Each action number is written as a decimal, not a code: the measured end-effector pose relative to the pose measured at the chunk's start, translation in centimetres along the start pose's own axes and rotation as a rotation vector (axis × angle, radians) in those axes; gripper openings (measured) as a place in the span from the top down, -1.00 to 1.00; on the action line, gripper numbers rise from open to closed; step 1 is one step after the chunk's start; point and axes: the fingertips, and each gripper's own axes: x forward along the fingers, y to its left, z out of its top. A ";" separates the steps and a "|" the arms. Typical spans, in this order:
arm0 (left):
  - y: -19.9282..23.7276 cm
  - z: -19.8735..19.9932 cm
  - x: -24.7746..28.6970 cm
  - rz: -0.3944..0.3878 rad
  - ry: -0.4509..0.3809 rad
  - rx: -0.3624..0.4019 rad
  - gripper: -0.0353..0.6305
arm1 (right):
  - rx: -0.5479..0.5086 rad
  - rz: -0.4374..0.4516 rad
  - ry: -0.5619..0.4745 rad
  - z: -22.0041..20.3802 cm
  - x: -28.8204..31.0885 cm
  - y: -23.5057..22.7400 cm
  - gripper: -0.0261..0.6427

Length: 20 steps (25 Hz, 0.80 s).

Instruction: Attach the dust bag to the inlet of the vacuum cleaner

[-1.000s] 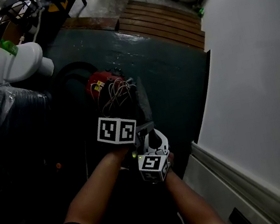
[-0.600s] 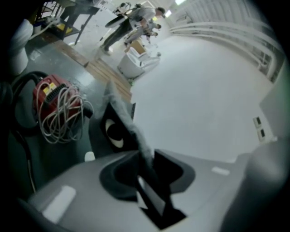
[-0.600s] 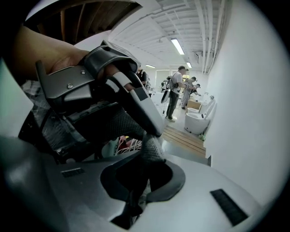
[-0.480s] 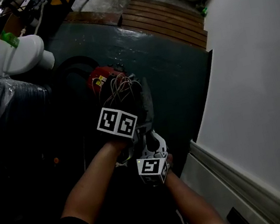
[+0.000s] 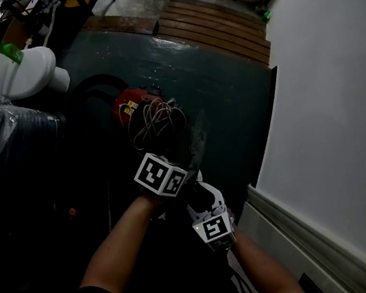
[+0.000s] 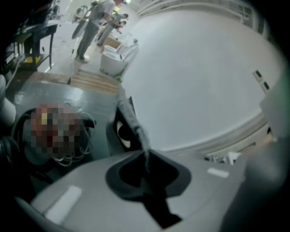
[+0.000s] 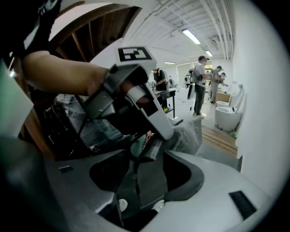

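My left tool (image 6: 146, 159) has just been closing and now pinches the edge of the grey dust bag (image 6: 131, 118). The fabric rises out of the nearly shut jaws toward the top of the frame. My right tool (image 7: 149, 172) has just been opening. Its jaws stand wide with a dark fold of the bag lying loose between them, neither pad pressing on it.

In the head view, the red vacuum cleaner (image 5: 136, 107) sits on the dark floor (image 5: 231, 99) under a tangle of cable (image 5: 158, 122), up and to the left of both tools. The bag's long axis runs from my tools up the frame, just right of the machine. The left tool is the nearer of the two, so I judge that it must carry the bag leftward to the inlet.

Only the left gripper view shows the bag's dark collar (image 6: 118, 132) with its pale oval opening. Only the right gripper view shows the left tool from the side, clamped over the bag. No view shows the inlet itself.
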 end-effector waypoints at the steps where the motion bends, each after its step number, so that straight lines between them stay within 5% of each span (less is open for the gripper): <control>1: 0.2 -0.2 0.3 0.011 0.008 0.031 0.82 | -0.014 0.031 -0.033 -0.1 -1.0 -0.1 0.29; 4: 0.6 -0.7 1.3 0.025 0.023 0.114 0.82 | 0.065 0.042 -0.087 -0.2 -4.3 -2.7 0.29; 9: 1.4 -0.9 3.8 0.077 0.026 0.226 0.82 | 0.606 -0.047 -0.003 0.1 -4.9 -14.0 0.30; 13: 3.2 -0.9 6.6 0.154 0.021 0.290 0.82 | 1.017 0.056 0.005 -0.8 -0.1 -19.9 0.29; 16: 5.1 -0.7 8.7 0.196 0.019 0.306 0.82 | 1.061 0.097 0.079 0.4 4.7 -22.1 0.29; 20: 7.4 -0.7 11.8 0.246 0.046 0.356 0.82 | 1.025 0.031 0.210 -1.6 10.1 -24.2 0.30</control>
